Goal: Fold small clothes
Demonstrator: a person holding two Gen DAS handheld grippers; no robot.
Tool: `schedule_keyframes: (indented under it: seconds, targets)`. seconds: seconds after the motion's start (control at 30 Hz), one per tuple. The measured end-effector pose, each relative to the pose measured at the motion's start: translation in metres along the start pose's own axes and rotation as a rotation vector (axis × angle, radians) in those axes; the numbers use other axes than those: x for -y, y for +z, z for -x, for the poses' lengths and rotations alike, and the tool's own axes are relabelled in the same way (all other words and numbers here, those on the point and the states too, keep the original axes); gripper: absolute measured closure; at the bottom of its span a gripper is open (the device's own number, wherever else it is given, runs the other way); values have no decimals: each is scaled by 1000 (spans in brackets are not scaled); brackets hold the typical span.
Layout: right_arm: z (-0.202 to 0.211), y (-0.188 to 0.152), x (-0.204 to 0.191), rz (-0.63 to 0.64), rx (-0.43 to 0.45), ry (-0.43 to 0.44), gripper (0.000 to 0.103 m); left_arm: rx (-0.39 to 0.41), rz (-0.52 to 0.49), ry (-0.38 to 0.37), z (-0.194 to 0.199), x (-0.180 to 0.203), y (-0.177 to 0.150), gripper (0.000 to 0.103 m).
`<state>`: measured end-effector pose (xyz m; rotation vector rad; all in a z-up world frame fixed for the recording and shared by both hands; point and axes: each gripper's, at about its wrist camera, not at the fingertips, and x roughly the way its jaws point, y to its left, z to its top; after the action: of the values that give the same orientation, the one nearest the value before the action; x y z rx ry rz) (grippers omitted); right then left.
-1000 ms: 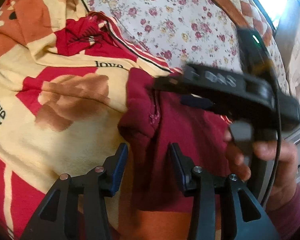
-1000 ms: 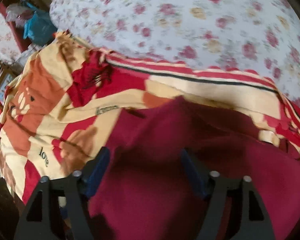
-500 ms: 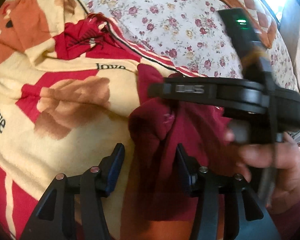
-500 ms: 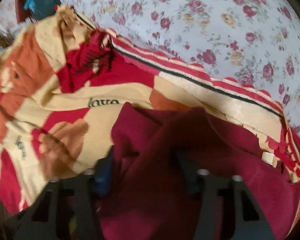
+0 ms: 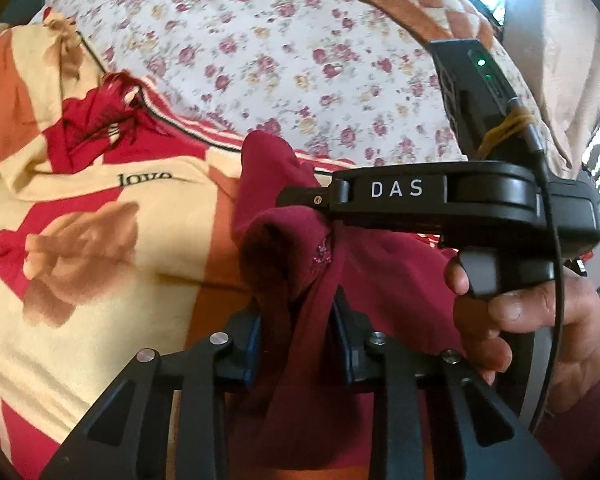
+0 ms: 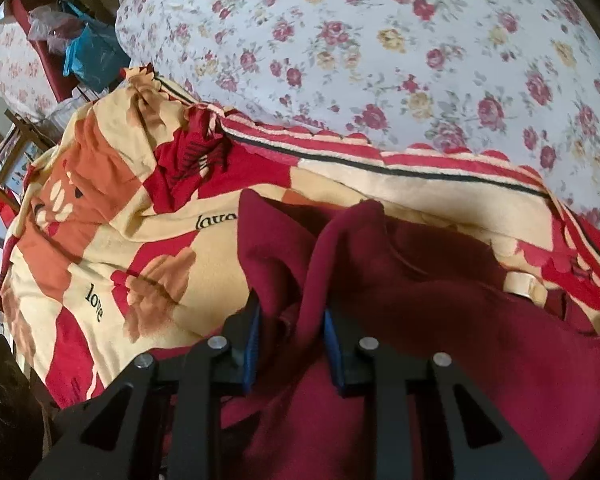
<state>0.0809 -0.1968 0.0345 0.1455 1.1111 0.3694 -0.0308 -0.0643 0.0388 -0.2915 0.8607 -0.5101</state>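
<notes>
1. The maroon garment [image 5: 300, 248] is a small, soft knit piece, bunched into deep folds, with a little embroidered patch near one seam. It lies on a cream, red and orange blanket [image 5: 100, 272] printed with "love", and part of it is lifted off that blanket.
2. The left gripper [image 5: 296, 340] pinches a gathered ridge of the cloth between its blue-padded fingers.
3. The right gripper [image 6: 292, 344] likewise grips a raised fold of the garment; in the left wrist view its black body marked "DAS" reaches in from the right, its tip buried in the cloth.
4. The right hand [image 5: 540, 320] wraps the handle, its wrist cut off by the frame.
5. The garment's overall shape and type cannot be made out; its lower part runs under both grippers.
6. Beyond the blanket spreads a floral bedsheet [image 6: 380, 40], with a checked pillow [image 5: 420, 8] and a bright window at the far right.
</notes>
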Motion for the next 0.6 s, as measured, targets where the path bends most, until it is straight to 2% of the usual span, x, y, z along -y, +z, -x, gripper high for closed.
schedule_keyframes:
  seconds: [0.13,0.17,0.27,0.3,0.33,0.43,0.6]
  targets:
    - [6,-1,4,-19,-7,1,74,12,-41,1,1,7,0,97]
    - [7,0,5,-33,-7,3,71,15,-47,0,2,8,0,97]
    - [12,2,8,-77,-18,-3,47,26,-55,-7,3,9,1,98]
    - [13,3,8,-86,-20,-9,34,28,-57,-7,3,9,1,98]
    - [13,5,8,-99,-21,-19,26,29,-57,-7,3,9,1,98]
    - [7,9,4,-106,-41,-24,23,28,-56,-9,2,8,1,98]
    - [-21,14,-14,-72,-127,-2,21,26,-66,-6,2,10,-2,98]
